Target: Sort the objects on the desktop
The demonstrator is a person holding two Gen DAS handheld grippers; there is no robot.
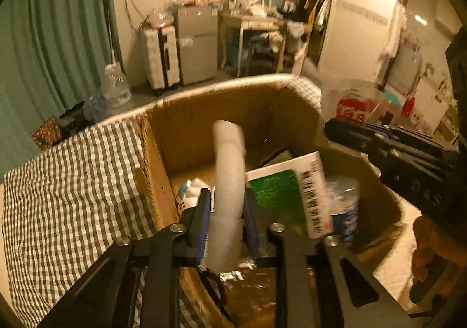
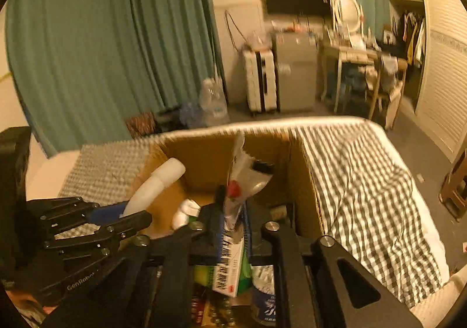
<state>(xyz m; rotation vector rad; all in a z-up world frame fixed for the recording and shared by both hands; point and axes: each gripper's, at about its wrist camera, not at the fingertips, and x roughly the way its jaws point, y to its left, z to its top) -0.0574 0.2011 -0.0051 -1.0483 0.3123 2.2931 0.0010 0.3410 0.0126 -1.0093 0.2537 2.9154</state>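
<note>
An open cardboard box (image 1: pixel 204 112) stands on a checked cloth; it also shows in the right wrist view (image 2: pixel 204 158). My left gripper (image 1: pixel 227 205) is shut on a long white tube-like stack (image 1: pixel 229 170) and holds it upright over the box. The stack also shows in the right wrist view (image 2: pixel 154 185), held by the left gripper (image 2: pixel 116 215). My right gripper (image 2: pixel 233 220) is shut on a crumpled silver packet with a red spot (image 2: pixel 248 179), above the box. A green and white carton (image 1: pixel 292 196) and a blue-labelled bottle (image 1: pixel 344 205) lie in the box.
The checked cloth (image 1: pixel 73 196) covers the surface around the box and extends right (image 2: pixel 364 196). A red-labelled container (image 1: pixel 353 109) stands behind the box at right. A suitcase (image 1: pixel 160 56), small fridge (image 1: pixel 198 45) and water jug (image 1: pixel 115 88) stand in the room beyond.
</note>
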